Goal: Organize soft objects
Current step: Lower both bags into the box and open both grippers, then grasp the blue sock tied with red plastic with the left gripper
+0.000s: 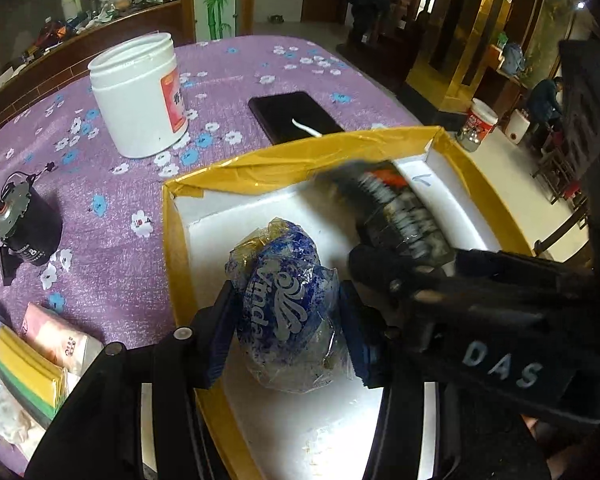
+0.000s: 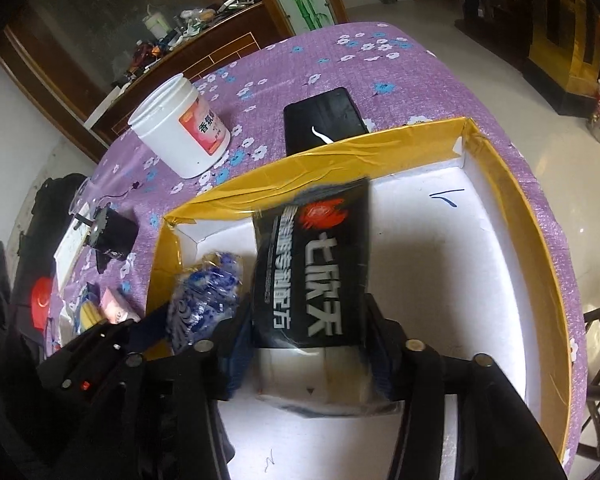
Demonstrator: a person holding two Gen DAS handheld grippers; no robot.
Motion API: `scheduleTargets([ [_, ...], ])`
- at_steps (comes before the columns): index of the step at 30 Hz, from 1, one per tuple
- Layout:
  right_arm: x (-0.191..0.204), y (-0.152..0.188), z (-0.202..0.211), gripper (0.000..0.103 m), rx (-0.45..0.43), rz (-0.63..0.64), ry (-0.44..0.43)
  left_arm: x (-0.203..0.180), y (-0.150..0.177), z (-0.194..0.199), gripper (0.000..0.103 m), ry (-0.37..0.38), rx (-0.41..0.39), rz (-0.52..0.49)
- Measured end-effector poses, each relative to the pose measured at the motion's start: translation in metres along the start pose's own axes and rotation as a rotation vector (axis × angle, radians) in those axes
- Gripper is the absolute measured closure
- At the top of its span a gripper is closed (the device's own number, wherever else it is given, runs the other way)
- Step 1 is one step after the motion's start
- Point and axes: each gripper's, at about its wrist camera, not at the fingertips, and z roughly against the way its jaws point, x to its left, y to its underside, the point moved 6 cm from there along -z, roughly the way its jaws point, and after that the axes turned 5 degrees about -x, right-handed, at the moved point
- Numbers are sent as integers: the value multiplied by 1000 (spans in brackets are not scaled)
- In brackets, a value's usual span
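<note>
In the lower centre of the left wrist view the left gripper [image 1: 288, 320] is clamped on a blue tissue pack [image 1: 288, 304], one finger pressed against each side, the pack held over the white floor of the yellow-rimmed box [image 1: 236, 168]; to its right, the right gripper [image 2: 308, 344] squeezes a black packet [image 2: 312, 272] with white lettering between its fingers, above the box's middle; more soft packs [image 1: 40, 352] lie at lower left on the purple flowered tablecloth [image 1: 112, 184]; a white jar [image 1: 138, 96] and a black phone [image 1: 294, 116] stand beyond the box.
</note>
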Motion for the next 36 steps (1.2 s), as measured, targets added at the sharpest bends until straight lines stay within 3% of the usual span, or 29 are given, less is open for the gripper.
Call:
scheduleTargets([
  [13, 3, 4, 46, 43, -85, -24, -31, 6, -3, 21, 47, 67, -9, 63],
  [18, 16, 21, 83, 41, -158, -31, -70, 9, 2, 47, 47, 102, -47, 63],
  [25, 56, 63, 129, 34, -265, -25, -192, 33, 25, 99, 47, 137, -123, 81],
  [31, 104, 97, 132, 35, -252, 75, -229, 72, 53, 135, 47, 156, -161, 132],
  [36, 135, 123, 119, 35, -199, 144, -249, 114, 85, 158, 47, 119, -189, 165],
])
